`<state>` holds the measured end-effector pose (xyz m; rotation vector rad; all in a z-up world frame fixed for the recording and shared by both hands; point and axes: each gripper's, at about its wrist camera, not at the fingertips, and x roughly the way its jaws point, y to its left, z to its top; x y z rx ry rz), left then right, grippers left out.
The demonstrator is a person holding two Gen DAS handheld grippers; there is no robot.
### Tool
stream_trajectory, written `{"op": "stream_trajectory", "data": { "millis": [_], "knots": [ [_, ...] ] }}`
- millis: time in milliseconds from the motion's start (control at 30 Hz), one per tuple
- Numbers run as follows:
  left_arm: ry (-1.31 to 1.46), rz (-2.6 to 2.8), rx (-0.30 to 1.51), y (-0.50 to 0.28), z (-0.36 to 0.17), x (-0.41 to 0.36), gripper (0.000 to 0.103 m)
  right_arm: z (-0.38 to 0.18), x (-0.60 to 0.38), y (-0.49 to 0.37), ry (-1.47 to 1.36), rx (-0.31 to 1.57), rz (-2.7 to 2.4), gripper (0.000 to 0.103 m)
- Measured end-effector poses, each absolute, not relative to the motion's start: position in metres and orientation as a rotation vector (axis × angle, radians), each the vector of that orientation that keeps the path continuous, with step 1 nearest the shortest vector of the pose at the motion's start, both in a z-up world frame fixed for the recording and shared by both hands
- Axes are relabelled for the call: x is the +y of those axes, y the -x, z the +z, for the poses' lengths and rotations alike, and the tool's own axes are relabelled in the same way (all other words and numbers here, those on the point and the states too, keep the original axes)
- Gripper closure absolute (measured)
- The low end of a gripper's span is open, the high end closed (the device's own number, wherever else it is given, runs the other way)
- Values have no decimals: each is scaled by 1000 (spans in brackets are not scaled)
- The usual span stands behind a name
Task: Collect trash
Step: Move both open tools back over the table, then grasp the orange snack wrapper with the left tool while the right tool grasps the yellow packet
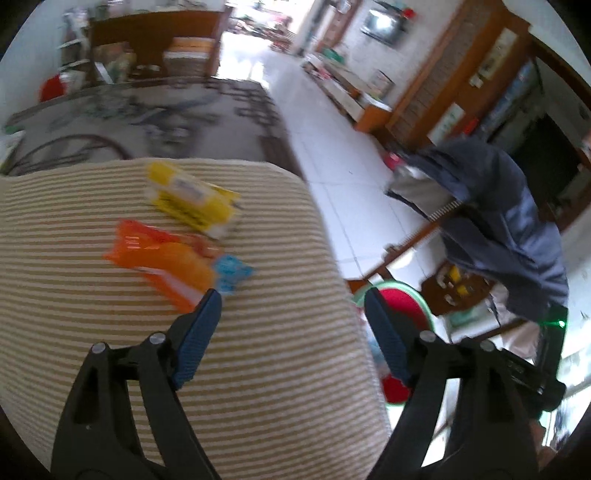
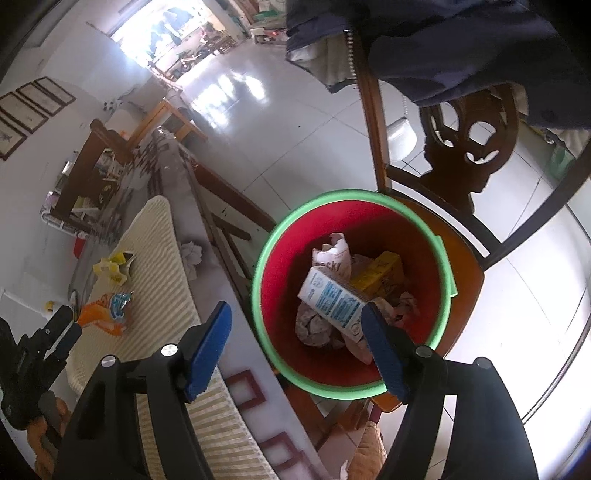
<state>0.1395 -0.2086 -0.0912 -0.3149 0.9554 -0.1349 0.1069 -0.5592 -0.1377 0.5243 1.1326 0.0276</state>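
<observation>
A: Wrappers, one crinkled orange plastic (image 1: 162, 258) and one yellow (image 1: 192, 199), lie on the striped beige mat (image 1: 258, 369).

B: Left tool (image 1: 291, 306) and right tool (image 2: 297, 325) gape empty; the right hovers over the green-rimmed red bucket (image 2: 280, 266).

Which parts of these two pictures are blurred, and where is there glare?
Left wrist view: the yellow wrapper and orange wrapper are smeared by motion blur, and the doorway is overexposed. Right wrist view: sharper, with window glare on the floor tiles.
</observation>
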Motion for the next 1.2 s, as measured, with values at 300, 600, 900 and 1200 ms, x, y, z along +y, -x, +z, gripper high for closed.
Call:
{"op": "stream_trajectory", "data": {
  "millis": [300, 600, 900, 1200],
  "knots": [
    [444, 50, 1002, -146, -129, -144, 23, -137, -535, -104, -496, 1149, 49, 32],
    [427, 40, 1056, -188, -153, -141, 31, -111, -490, -95, -280, 1109, 75, 22],
    [340, -70, 1008, -148, -124, -132, 64, -110, -446, -97, -218, 1125, 104, 20],
    [288, -93, 901, -91, -77, -81, 64, -105, -363, -104, -171, 1120, 207, 10]
  ]
}}
